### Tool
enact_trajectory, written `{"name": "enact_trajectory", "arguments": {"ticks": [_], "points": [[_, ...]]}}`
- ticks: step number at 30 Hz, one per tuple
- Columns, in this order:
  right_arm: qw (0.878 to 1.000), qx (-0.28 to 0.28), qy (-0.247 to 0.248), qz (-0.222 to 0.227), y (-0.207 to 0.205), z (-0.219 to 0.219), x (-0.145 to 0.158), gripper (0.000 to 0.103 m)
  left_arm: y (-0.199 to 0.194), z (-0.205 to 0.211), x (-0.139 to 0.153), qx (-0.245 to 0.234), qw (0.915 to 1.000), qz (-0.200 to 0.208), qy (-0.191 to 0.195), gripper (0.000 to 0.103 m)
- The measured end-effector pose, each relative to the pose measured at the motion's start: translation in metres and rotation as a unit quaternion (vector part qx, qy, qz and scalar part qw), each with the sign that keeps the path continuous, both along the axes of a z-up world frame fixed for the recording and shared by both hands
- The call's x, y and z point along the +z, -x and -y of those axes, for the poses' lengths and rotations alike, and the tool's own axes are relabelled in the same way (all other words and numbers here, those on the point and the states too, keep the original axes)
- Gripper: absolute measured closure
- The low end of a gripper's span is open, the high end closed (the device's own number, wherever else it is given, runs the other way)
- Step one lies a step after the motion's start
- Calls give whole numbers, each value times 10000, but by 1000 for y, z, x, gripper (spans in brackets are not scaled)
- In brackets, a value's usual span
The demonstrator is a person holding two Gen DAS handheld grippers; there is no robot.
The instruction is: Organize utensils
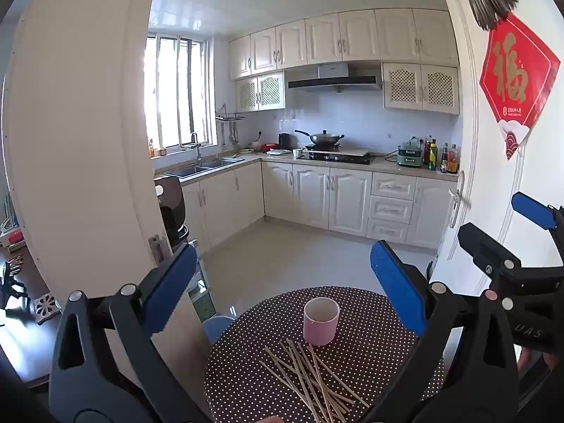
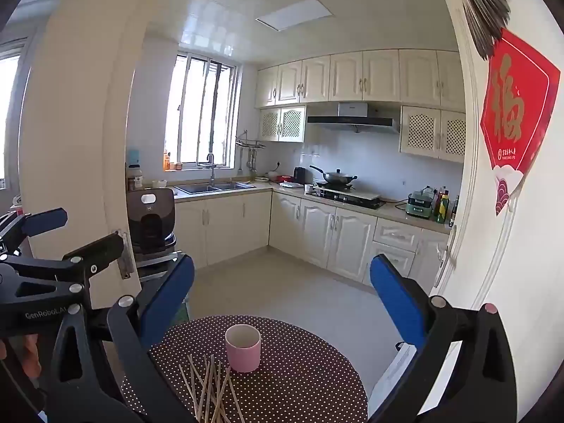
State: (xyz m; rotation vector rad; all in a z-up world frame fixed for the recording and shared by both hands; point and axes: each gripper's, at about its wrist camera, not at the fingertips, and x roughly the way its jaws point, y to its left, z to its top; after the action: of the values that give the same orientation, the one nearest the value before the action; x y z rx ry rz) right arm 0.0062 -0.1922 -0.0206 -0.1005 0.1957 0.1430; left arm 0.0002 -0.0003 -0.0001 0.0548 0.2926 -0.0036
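Two grippers hover above a small round table [image 1: 370, 320] covered in a dark cloth with white dots, both with their blue-padded jaws spread wide and nothing between them. The left gripper [image 1: 283, 292] frames the lower middle of its own view; the right gripper [image 2: 282, 299] does the same in its view. At the right edge of the left wrist view, the right gripper shows again from the side, also spread.

A pink cup [image 1: 321, 321] stands upright near the middle of the table, its mouth open and its inside pale. Just below it in the frame lies a loose, crossed heap of wooden chopsticks [image 1: 310, 377], flat on the cloth, with the nearest tips just beside the cup's base. In the right wrist view the chopsticks sit at lower left of the cup.
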Motion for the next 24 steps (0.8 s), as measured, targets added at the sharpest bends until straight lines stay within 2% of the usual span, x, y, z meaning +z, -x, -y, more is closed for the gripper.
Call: {"name": "enact_trajectory", "arguments": {"ticks": [24], "points": [[10000,52,-23,35,-1,0,2,7,1,-1,-1,-9,10000,4,41,6]]}}
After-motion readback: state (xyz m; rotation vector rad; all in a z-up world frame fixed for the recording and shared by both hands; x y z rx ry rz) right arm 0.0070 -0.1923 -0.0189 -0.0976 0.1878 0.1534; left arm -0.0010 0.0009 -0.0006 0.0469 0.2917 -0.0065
